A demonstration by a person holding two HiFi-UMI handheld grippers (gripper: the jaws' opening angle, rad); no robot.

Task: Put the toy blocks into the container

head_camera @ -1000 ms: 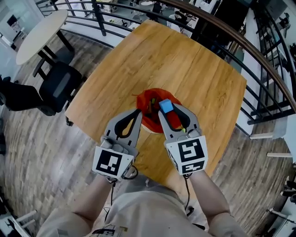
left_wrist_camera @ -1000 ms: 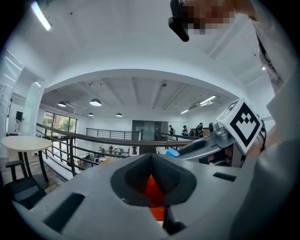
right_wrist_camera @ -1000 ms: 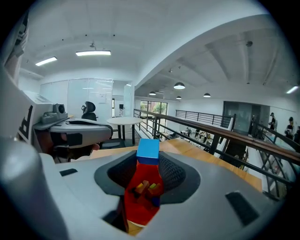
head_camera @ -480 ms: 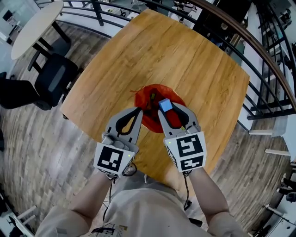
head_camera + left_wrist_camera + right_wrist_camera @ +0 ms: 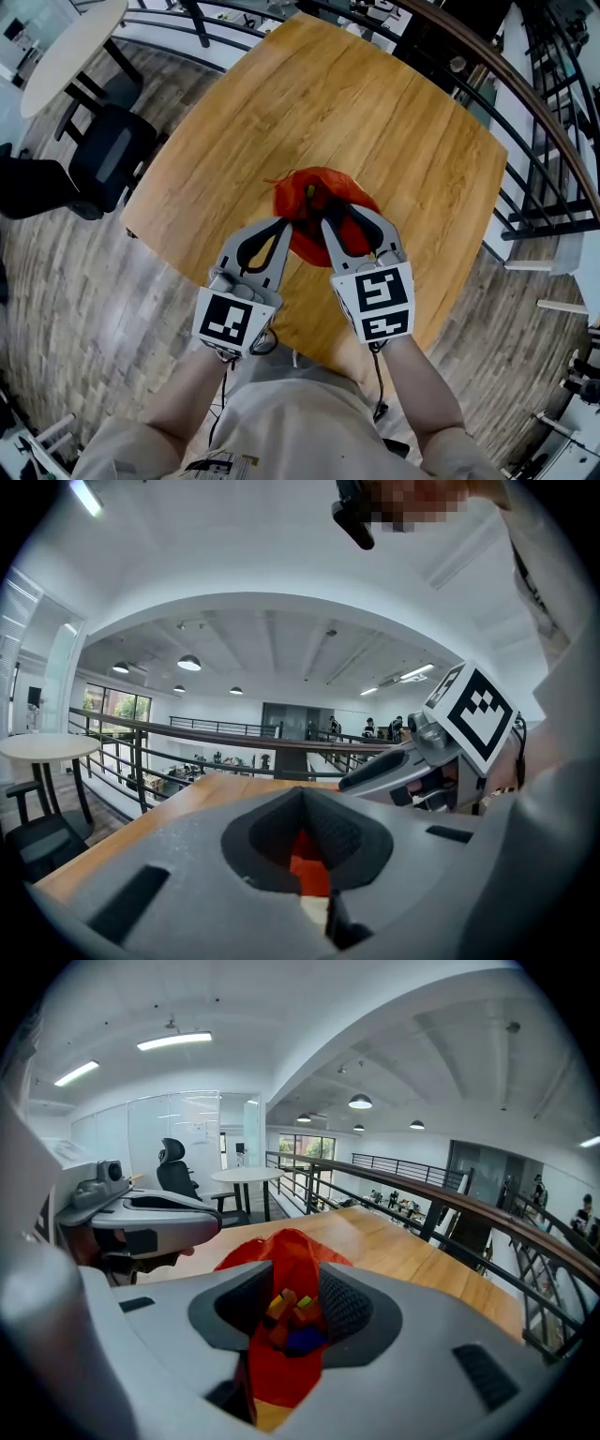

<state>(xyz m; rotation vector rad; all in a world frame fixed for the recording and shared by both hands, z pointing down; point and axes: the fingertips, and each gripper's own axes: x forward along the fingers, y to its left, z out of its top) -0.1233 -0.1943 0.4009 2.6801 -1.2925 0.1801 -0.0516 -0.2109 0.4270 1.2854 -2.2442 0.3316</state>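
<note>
As two grippers (image 5: 282,225) (image 5: 349,223) face one red bag (image 5: 305,187), blocks (image 5: 302,1339) lie inside.

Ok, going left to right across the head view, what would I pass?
Black office chair → left gripper → right gripper → black metal railing. Red fabric bag overlaps both grippers: left out.

red bag (image 5: 292,192) — near side hidden by jaws | blocks (image 5: 281,1309) — partly hidden
</note>
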